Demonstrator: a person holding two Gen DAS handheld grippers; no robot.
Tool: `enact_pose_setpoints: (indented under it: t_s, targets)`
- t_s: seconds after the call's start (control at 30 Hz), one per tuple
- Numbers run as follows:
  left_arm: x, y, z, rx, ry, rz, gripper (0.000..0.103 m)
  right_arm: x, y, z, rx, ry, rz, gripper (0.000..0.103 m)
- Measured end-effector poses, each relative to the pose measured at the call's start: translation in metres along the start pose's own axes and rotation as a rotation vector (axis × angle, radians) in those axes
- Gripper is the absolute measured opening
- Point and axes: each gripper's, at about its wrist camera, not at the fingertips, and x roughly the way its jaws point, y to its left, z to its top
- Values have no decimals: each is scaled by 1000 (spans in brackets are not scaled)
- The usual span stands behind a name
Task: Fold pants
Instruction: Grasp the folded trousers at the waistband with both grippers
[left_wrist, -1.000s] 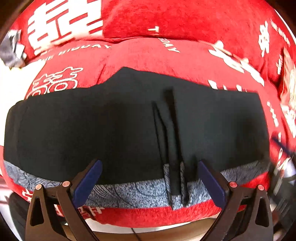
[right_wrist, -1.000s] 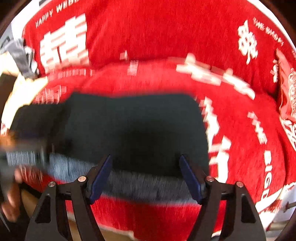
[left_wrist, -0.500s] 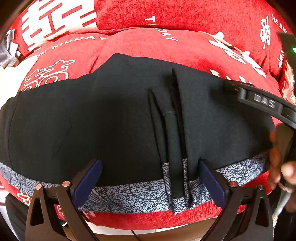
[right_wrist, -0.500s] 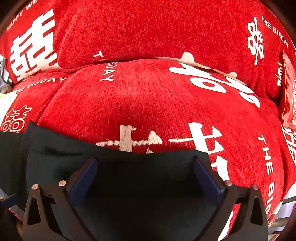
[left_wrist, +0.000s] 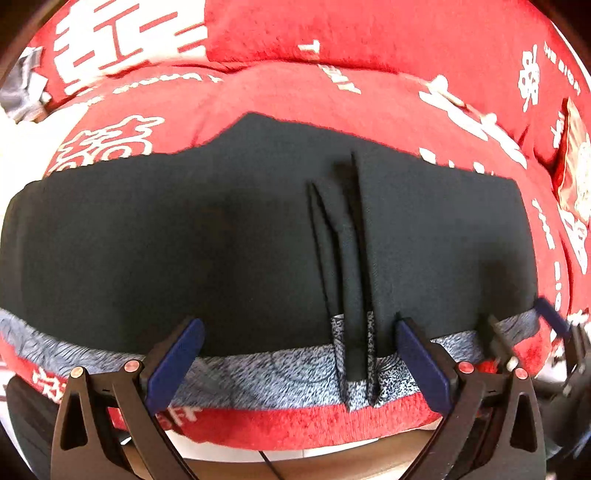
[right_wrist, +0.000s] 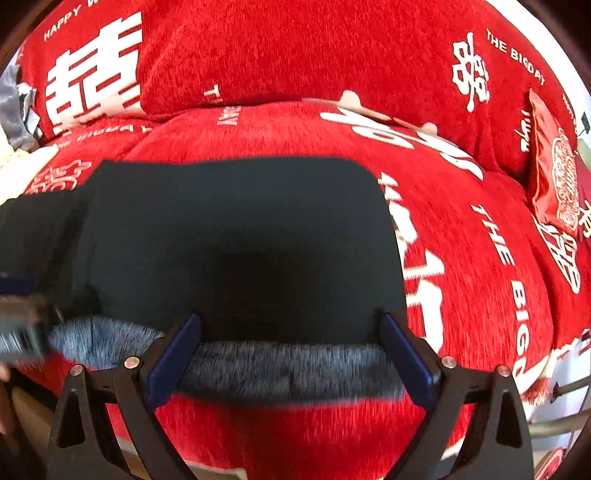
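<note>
Black pants (left_wrist: 221, 240) lie flat across a red cushion (left_wrist: 369, 103), their grey patterned waistband (left_wrist: 258, 373) along the near edge. A raised pleat of cloth (left_wrist: 351, 258) runs from the waistband away from me. My left gripper (left_wrist: 301, 354) hovers open over the waistband, pads apart and touching nothing. My right gripper (right_wrist: 290, 354) stands wide over the waistband (right_wrist: 280, 365) at the right end of the pants (right_wrist: 240, 229). Its jaws are closing, and the waistband lies under the gap with no pad pressing on it. Its blue pad also shows in the left wrist view.
The red sofa cushions carry white characters and lettering. A red patterned packet (right_wrist: 554, 184) leans at the far right. Grey cloth (left_wrist: 18, 96) sits at the upper left. The cushion's front edge drops to a pale floor (left_wrist: 332, 454) just below the grippers.
The right gripper has swung back from the far edge of the pants to the waistband. In the left view it has left the right part of the pants. The left gripper has stayed put.
</note>
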Motion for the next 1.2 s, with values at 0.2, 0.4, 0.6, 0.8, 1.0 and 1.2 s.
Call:
enact_pose_setpoints:
  t_s: [0.2, 0.4, 0.6, 0.8, 1.0, 1.2]
  targets:
    - [-5, 11, 11, -60, -38, 36, 103, -15, 2, 4, 29, -36, 5, 98]
    - [14, -9, 34, -14, -24, 92, 103, 9, -3, 34, 121, -1, 0, 98]
    - [22, -1, 28, -15, -18, 51, 103, 6, 11, 6, 71, 2, -14, 98]
    - [-9, 2, 17, 10, -86, 55, 103, -16, 13, 6, 65, -1, -8, 99]
    - [-1, 26, 26, -47, -75, 78, 103, -16, 33, 40, 56, -45, 14, 99]
    - [27, 50, 18, -62, -9, 156, 103, 16, 52, 44, 80, 51, 31, 98]
